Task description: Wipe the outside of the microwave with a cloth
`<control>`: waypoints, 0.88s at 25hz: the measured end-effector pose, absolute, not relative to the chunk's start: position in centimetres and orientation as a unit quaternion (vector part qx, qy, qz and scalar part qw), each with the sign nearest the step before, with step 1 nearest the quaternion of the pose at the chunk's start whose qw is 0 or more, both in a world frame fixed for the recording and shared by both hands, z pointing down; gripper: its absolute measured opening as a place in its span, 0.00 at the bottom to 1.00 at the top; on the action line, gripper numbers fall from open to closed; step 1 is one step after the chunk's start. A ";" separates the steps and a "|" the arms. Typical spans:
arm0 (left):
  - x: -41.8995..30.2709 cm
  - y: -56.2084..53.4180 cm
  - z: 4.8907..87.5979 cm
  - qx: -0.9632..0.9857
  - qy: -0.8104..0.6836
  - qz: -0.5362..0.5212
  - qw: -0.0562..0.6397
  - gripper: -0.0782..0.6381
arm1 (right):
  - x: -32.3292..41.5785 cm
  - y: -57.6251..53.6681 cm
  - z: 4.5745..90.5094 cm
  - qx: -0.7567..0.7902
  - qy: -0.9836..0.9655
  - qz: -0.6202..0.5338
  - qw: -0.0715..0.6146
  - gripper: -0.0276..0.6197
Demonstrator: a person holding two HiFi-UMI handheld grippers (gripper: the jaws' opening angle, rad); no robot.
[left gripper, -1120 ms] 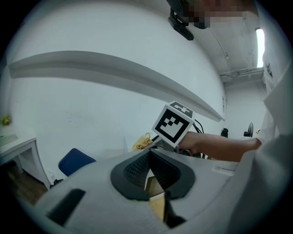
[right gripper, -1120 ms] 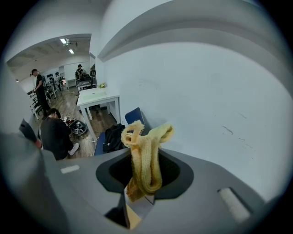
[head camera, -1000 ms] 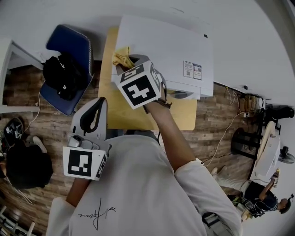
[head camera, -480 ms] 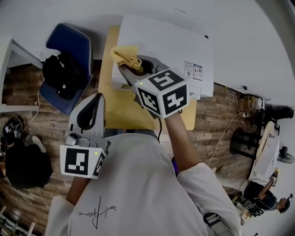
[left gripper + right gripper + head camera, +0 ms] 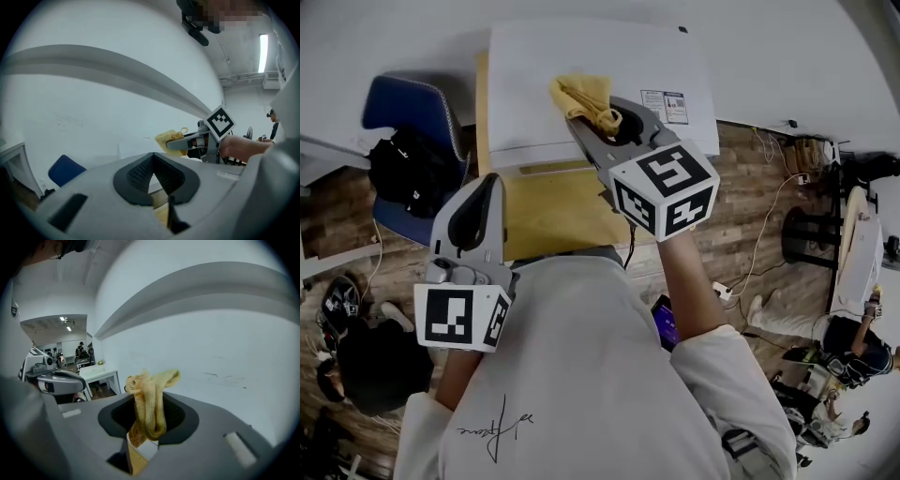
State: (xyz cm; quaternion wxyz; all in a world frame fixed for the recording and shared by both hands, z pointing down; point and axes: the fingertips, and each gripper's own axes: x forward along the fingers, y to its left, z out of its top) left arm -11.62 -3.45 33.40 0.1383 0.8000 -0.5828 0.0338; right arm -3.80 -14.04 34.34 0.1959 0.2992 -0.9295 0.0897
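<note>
Yellow cloth (image 5: 584,97), pinched in the right claw (image 5: 581,120), lies on the white microwave (image 5: 534,70) top, probably touching, its panel running left-right; left claw (image 5: 490,184), closed and empty, hangs farther off over the tabletop (image 5: 546,214).

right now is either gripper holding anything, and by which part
The right gripper grips the cloth by a bunched fold, loose ends poking past the jaws. The left gripper holds nothing, jaws together.

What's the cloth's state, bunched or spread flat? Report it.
Bunched: the yellow cloth hangs in a crumpled wad pinched between the right gripper's jaws, over the white microwave.
</note>
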 end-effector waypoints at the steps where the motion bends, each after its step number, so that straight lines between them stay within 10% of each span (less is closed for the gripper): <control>1: -11.6 -3.7 33.5 0.802 -0.580 0.034 0.139 0.10 | -3.3 -14.1 34.4 0.303 -0.928 0.092 0.195 0.23; 22: -10.9 -5.2 35.0 0.802 -0.572 0.030 0.167 0.10 | 6.3 -10.4 34.4 0.377 -0.904 0.132 0.151 0.23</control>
